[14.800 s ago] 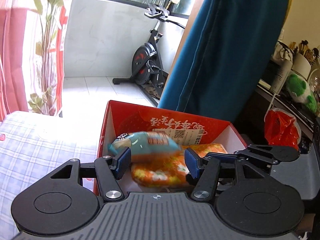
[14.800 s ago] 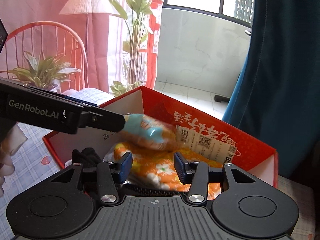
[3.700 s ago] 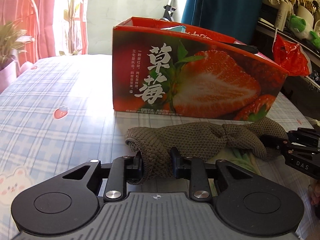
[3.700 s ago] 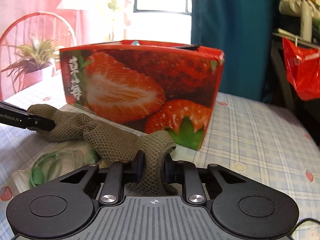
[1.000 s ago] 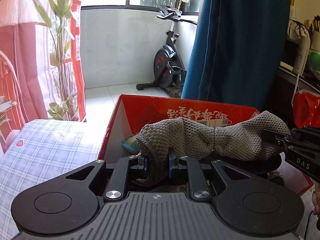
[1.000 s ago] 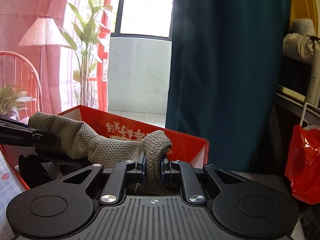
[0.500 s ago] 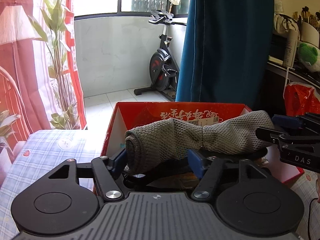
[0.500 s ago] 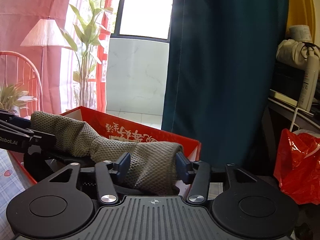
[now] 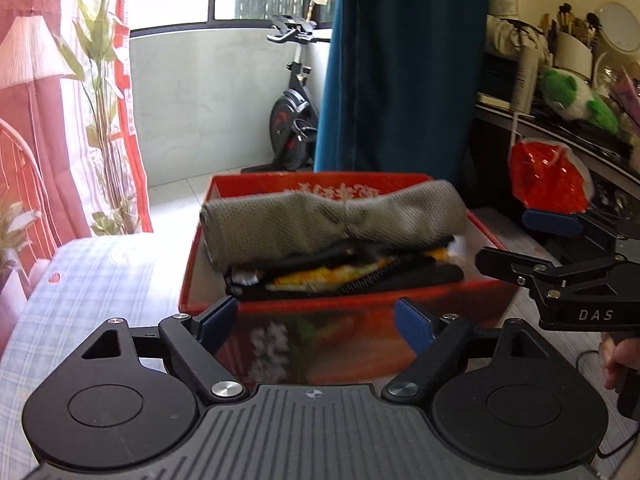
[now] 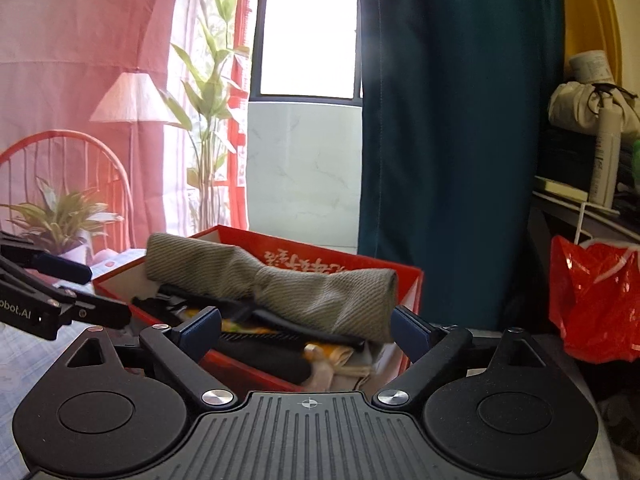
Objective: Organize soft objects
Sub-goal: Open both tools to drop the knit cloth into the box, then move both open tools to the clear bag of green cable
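Both claws, left (image 9: 315, 318) and right (image 10: 306, 330), are opening, empty; the towel (image 9: 332, 220) ahead is best left settling in the box (image 9: 400, 300).

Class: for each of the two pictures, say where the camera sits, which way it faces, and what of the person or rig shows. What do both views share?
Left wrist: on the left gripper, opening, facing the red box; right gripper and a hand show.
Right wrist: on the right gripper, opening, facing the box's corner; left gripper at left.
Shared: the grey knitted roll atop the box's contents, touched by neither gripper.
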The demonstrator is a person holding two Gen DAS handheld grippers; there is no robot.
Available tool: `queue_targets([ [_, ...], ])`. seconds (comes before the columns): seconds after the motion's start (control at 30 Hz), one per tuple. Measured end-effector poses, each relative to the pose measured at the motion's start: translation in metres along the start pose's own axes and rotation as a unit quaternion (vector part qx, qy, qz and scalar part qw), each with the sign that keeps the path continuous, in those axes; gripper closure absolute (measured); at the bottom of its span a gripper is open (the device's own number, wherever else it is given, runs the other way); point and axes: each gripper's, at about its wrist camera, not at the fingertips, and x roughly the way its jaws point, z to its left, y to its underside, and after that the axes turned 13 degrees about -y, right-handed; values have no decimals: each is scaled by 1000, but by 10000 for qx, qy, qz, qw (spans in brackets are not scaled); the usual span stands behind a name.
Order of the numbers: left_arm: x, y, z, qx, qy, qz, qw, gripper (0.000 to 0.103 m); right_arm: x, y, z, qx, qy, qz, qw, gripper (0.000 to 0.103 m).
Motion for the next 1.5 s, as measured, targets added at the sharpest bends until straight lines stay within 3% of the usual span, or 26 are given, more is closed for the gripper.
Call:
queue_targets([
  [0.23, -9, 46, -3, -108, 251, 322, 9991, 17, -20, 36, 24, 369, -281, 92, 9989, 15],
  [0.63, -1, 116, -7, -608, 374, 835, 9939, 29, -18, 118, 58, 805, -683, 1039, 9890, 27],
  [0.9, -7, 143, -13, -657, 404, 944, 9925, 31, -24, 140, 75, 515, -879, 1267, 9867, 39],
  [1.3, -3, 151, -15, -727, 572, 1067, 9900, 36, -29, 144, 67, 654, -1004, 1387, 9831, 44],
  [1.43, -3, 152, -14, -767, 683, 1089, 9887, 47, -31, 143, 69, 595, -1064, 1414, 9824, 51],
  [1.5, -4, 152, -13, -792, 723, 1097, 9882, 48, -31, 143, 71, 556, -1084, 1421, 9823, 54],
])
